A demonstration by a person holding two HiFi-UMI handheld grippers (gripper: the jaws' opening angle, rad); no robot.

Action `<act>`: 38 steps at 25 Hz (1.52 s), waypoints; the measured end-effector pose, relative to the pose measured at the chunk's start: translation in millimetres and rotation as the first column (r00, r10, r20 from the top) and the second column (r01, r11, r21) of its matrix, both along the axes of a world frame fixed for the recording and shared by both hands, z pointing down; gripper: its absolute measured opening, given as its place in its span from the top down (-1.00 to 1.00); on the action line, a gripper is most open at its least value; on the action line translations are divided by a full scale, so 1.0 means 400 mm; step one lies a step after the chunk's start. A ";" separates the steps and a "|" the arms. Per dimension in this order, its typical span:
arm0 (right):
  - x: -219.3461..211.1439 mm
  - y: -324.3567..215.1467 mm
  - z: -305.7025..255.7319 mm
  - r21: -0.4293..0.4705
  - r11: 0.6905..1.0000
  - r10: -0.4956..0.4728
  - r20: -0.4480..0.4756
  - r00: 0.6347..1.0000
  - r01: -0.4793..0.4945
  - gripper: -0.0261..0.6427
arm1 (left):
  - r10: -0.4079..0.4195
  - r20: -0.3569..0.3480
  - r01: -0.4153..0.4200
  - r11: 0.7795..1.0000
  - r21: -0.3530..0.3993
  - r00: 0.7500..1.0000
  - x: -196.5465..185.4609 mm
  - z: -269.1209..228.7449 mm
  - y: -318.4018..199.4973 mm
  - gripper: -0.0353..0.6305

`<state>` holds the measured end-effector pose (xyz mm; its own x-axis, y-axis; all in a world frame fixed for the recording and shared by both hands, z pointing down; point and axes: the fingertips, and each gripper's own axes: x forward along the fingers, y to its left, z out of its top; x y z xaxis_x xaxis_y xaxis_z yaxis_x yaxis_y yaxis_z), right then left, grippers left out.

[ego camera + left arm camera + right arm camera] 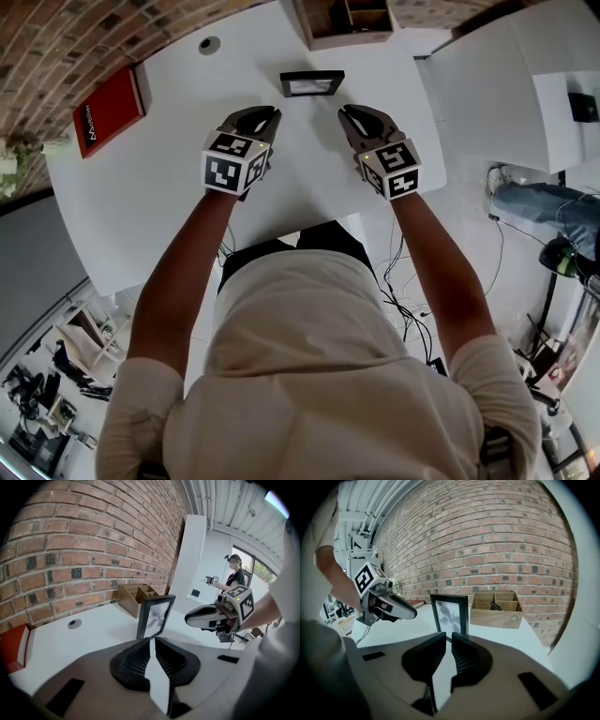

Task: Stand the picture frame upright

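A black picture frame [311, 83] stands upright on the white table [150, 206], just beyond both grippers. It shows straight ahead in the left gripper view [154, 616] and in the right gripper view [450, 613]. My left gripper [263, 116] hovers short of the frame's left side. Only a narrow slit parts its jaws [151, 639], and nothing is in it. My right gripper [351, 113] hovers short of the frame's right side, jaws [448, 637] likewise a slit apart and empty. Neither gripper touches the frame.
A wooden organizer box [342, 23] sits behind the frame against the brick wall. A red book [108, 111] lies at the table's far left, and a round cable hole [209, 44] is near the back. A second white table [506, 84] adjoins on the right.
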<state>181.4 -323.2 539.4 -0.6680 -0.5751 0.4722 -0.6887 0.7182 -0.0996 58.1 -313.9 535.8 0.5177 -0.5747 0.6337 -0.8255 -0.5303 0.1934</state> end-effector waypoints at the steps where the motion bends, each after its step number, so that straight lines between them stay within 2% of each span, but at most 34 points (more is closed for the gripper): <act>1: -0.002 0.014 -0.007 -0.001 1.000 0.008 0.002 1.000 -0.008 0.82 | 0.003 -0.009 -0.003 1.000 0.002 1.000 -0.003 -0.008 0.016 0.81; 11: -0.041 0.205 -0.053 -0.020 0.995 0.093 0.007 0.996 -0.093 0.90 | 0.079 -0.092 -0.079 0.997 0.010 0.993 -0.037 -0.077 0.199 0.90; 16: -0.098 0.309 -0.086 -0.052 0.989 0.138 0.046 0.989 -0.136 0.91 | 0.127 -0.180 -0.129 0.992 -0.002 0.975 -0.054 -0.122 0.316 0.90; 23: -0.183 0.462 -0.150 -0.065 0.987 0.150 0.093 0.984 -0.144 0.91 | 0.176 -0.247 -0.187 0.982 -0.020 0.953 -0.118 -0.176 0.465 0.90; 29: -0.202 0.593 -0.184 -0.080 0.979 0.196 0.108 0.975 -0.188 0.91 | 0.227 -0.221 -0.231 0.973 0.008 0.948 -0.181 -0.225 0.569 0.90; 38: -0.249 0.737 -0.211 -0.074 0.978 0.201 0.098 0.975 -0.194 0.91 | 0.294 -0.209 -0.289 0.956 0.055 0.933 -0.226 -0.272 0.699 0.90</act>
<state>81.7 -28.4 455.1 -0.5919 -0.6714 0.4460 -0.7996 0.5589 -0.2198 -32.3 -34.5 427.2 0.7859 -0.3912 0.4789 -0.5746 -0.7481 0.3319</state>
